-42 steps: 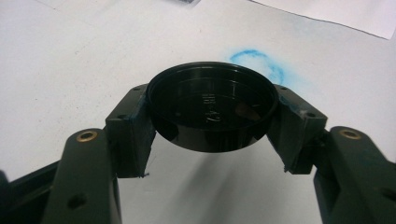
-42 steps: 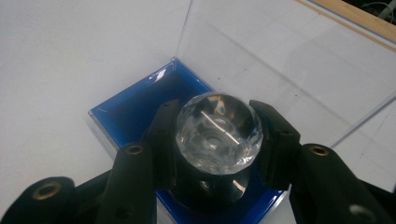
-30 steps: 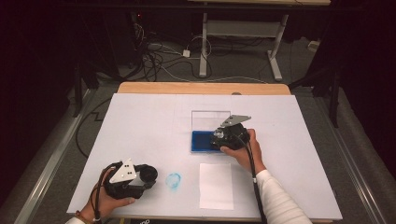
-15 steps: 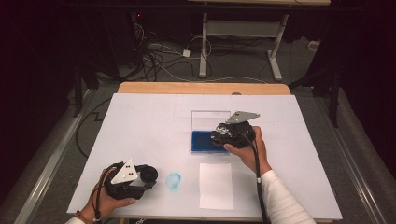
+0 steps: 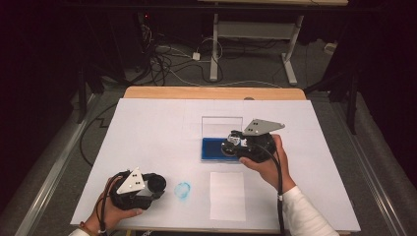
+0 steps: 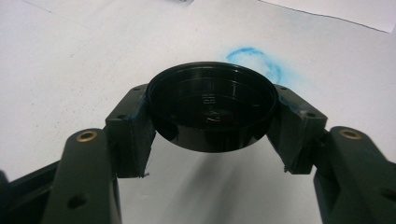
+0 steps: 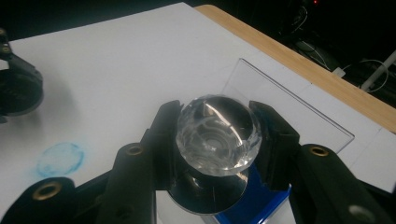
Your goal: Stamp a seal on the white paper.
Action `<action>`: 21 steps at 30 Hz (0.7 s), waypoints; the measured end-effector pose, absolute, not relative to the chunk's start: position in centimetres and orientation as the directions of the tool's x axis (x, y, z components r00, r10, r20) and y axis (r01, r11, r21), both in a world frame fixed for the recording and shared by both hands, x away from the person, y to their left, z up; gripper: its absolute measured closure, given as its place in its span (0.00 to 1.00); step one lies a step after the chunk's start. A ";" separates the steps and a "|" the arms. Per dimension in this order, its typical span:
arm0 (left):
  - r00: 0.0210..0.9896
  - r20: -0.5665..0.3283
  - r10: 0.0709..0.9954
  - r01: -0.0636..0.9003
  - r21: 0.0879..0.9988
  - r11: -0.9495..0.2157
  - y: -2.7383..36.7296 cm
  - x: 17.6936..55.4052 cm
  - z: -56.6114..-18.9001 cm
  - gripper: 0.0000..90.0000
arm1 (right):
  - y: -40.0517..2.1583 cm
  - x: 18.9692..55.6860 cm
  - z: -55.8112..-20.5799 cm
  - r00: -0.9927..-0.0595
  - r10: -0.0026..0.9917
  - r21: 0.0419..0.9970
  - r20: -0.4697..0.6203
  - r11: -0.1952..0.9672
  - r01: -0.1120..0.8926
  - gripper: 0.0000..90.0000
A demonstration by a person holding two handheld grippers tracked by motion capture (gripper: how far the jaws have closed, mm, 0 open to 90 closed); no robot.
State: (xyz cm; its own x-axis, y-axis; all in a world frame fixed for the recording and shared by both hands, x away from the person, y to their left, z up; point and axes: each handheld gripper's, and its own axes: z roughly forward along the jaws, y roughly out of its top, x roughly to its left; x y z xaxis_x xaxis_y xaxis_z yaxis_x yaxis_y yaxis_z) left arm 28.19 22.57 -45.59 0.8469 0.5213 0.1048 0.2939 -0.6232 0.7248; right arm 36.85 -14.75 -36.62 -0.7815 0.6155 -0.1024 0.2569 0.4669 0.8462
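My left gripper [image 5: 156, 184] rests near the table's front left, shut on a round black cap [image 6: 212, 112] held by its rim between the jaws. Just right of it lies a blue ink ring [image 5: 183, 190] on the white tabletop. My right gripper [image 5: 230, 145] is shut on a clear faceted stamp [image 7: 217, 135] with a round base, held above a blue ink pad [image 5: 212, 150]. The pad's clear lid [image 5: 222, 127] stands upright behind it. In the right gripper view the ink ring [image 7: 60, 158] and the black cap [image 7: 14, 88] show at far left.
A blank white paper sheet [image 5: 227, 195] lies at the front, right of the ink ring. The white board covers a wooden table whose far edge [image 5: 211, 92] shows. Cables and table legs lie on the dark floor beyond.
My right gripper has lifted the clear stamp off the blue ink pad and drifted slightly right. The left gripper and black cap have stayed put.
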 end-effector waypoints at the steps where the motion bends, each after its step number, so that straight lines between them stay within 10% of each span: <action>1: 0.848 0.105 0.520 0.294 0.723 -0.625 22.5 28.2 -45.6 0.40 | -14.8 36.6 -36.5 -0.786 0.609 0.849 -0.105 0.467 0.249 0.63; 21: 0.845 0.122 0.521 0.284 0.722 -0.631 22.4 28.0 -45.4 0.40 | -14.8 30.8 -37.8 -0.850 0.514 0.834 -0.111 0.514 0.202 0.63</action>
State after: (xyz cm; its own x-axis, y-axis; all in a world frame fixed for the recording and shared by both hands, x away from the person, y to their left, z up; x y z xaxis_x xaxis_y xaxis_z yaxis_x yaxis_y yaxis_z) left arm 27.99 22.45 -45.44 0.8449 0.5207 0.1221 0.2843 -0.6306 0.7221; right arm 30.84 -14.79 -37.76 -0.8503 0.5145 -0.1106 0.2023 0.5135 0.8339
